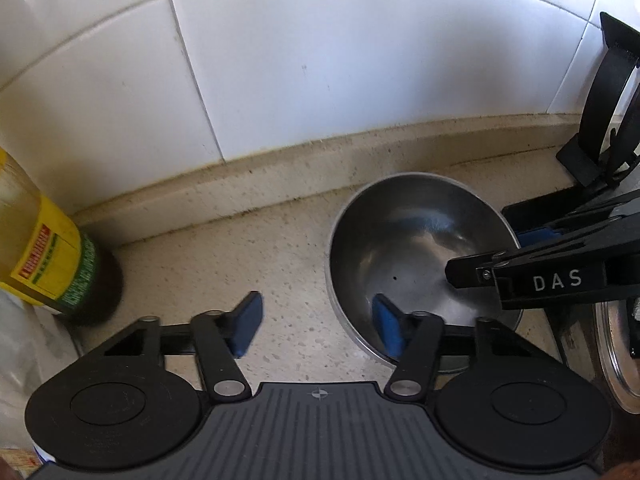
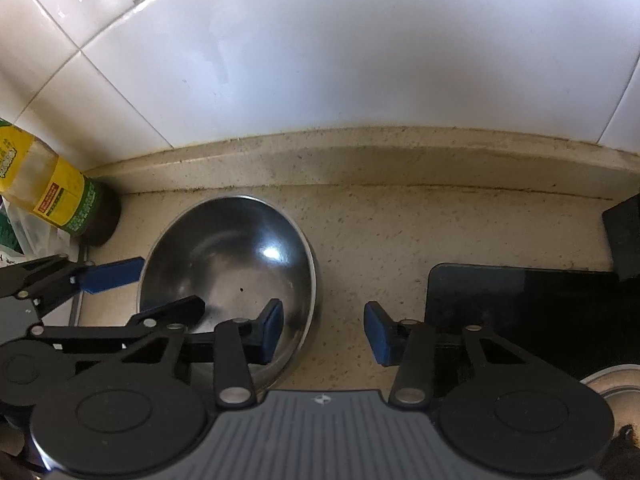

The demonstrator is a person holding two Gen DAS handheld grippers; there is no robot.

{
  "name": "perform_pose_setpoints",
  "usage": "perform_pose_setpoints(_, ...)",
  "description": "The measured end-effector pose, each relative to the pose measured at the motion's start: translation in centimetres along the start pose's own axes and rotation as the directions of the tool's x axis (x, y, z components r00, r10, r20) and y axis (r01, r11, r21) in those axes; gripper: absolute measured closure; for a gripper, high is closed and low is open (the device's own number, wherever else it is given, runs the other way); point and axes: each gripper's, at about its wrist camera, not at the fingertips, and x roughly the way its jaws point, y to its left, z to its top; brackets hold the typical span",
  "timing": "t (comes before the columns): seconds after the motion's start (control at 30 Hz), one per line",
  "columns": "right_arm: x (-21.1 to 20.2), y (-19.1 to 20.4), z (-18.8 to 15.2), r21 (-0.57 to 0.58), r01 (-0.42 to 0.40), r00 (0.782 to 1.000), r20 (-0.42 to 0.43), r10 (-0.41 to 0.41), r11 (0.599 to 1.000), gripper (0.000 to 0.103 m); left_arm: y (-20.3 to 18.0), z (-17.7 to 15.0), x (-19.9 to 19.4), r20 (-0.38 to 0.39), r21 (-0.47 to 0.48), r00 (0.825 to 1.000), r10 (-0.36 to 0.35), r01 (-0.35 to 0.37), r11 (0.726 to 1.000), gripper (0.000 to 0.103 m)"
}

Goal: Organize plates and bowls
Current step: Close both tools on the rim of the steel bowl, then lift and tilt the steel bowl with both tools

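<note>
A clear plastic bottle with a yellow-and-green label [image 1: 44,252] stands on the speckled beige stone countertop [image 1: 280,280], left of the jaws, against the white glazed wall tiles [image 1: 320,60]. A glossy black flat panel [image 2: 520,300] lies right of the jaws.

Your open lane: bare counter [image 1: 240,252] between oil bottle [image 1: 52,256] and steel bowl [image 1: 420,248]. Tiled wall [image 1: 320,72] blocks behind; black cooktop [image 2: 520,312] sits right of the bowl.

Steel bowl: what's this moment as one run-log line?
object: steel bowl on countertop | left gripper: open, straddling left rim | right gripper: open, straddling right rim | grip: none yet
</note>
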Motion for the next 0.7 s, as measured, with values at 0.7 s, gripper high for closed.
perform_pose_setpoints(0.7, -0.2, 0.2, 0.0, 0.012, -0.060, 0.998, -0.029, 0.060, 0.998, 0.065, -0.9, -0.1, 0.2, 0.004, 0.050, 0.999, -0.054, 0.054, 0.997, 0.067)
